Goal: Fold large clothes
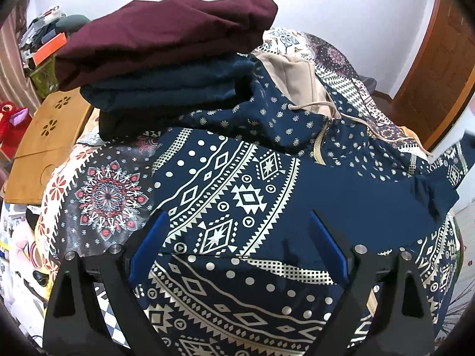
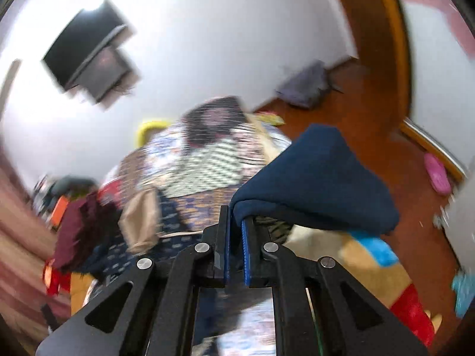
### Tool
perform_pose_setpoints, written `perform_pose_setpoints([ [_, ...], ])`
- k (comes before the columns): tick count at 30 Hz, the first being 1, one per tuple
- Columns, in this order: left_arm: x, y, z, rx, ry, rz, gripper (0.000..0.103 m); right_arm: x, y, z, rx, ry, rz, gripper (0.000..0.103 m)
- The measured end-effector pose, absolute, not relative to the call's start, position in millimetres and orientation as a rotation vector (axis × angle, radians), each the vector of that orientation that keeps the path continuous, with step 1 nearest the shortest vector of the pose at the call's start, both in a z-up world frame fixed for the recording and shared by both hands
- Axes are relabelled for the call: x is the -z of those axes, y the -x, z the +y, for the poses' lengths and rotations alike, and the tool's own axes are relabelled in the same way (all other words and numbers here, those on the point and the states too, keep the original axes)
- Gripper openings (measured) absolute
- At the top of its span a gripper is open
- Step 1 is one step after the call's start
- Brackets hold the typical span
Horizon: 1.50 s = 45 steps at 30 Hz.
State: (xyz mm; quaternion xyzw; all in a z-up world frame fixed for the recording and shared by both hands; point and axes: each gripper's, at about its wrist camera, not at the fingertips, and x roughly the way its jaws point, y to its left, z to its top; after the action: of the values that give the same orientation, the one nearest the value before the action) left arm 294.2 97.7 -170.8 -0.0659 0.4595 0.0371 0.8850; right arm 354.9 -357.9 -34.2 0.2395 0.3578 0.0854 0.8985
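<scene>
A navy patterned hoodie (image 1: 237, 195) with a beige hood (image 1: 299, 80) lies spread on the bed. My left gripper (image 1: 237, 222) is open just above its patterned body, holding nothing. My right gripper (image 2: 236, 225) is shut on the hoodie's plain navy sleeve cuff (image 2: 317, 184), which drapes over the right finger, lifted above the bed. The sleeve also shows in the left wrist view (image 1: 386, 201), stretched toward the right. The right wrist view is motion-blurred.
A stack of folded clothes, maroon (image 1: 166, 35) on dark blue (image 1: 166, 92), sits on the bed behind the hoodie. A wooden lap table (image 1: 47, 145) stands at the left. A wooden door (image 1: 439, 68) is at the right. Plush toys (image 2: 371, 255) lie beside the bed.
</scene>
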Motion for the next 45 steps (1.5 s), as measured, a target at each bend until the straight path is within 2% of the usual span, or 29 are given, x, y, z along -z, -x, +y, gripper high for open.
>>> perform_pose_setpoints([
  [5, 173, -285, 104, -0.077, 0.132, 0.960, 0.094, 22, -341, -296, -0.315, -0.351, 0.726, 0.006],
  [14, 182, -271, 115, -0.092, 0.144, 0.981, 0.094, 88, -335, -208, -0.471, -0.205, 0.970, 0.006],
  [18, 187, -269, 114, -0.093, 0.153, 0.998, 0.094, 104, -328, -202, -0.444, -0.154, 1.042, 0.009],
  [21, 189, -269, 112, -0.089, 0.150, 1.006, 0.094, 95, -317, -210, -0.442, -0.163, 1.028, 0.011],
  [22, 190, -269, 110, -0.087, 0.146, 1.009, 0.094, 92, -316, -213, -0.447, -0.171, 1.019, 0.014],
  [24, 191, -271, 107, -0.086, 0.134, 1.013, 0.094, 81, -313, -226, -0.448, -0.206, 0.990, 0.032],
  [27, 191, -273, 101, -0.078, 0.129, 1.010, 0.094, 67, -312, -240, -0.386, -0.256, 0.920, 0.052],
  [32, 192, -278, 91, -0.056, 0.128, 1.011, 0.094, 70, -327, -294, -0.283, -0.447, 0.909, 0.054],
  [37, 194, -282, 83, -0.039, 0.106, 1.017, 0.094, 106, -340, -350, -0.163, -0.670, 0.966, 0.054],
  [45, 199, -289, 84, -0.048, 0.122, 1.035, 0.094, 170, -363, -371, -0.101, -0.838, 1.102, 0.054],
])
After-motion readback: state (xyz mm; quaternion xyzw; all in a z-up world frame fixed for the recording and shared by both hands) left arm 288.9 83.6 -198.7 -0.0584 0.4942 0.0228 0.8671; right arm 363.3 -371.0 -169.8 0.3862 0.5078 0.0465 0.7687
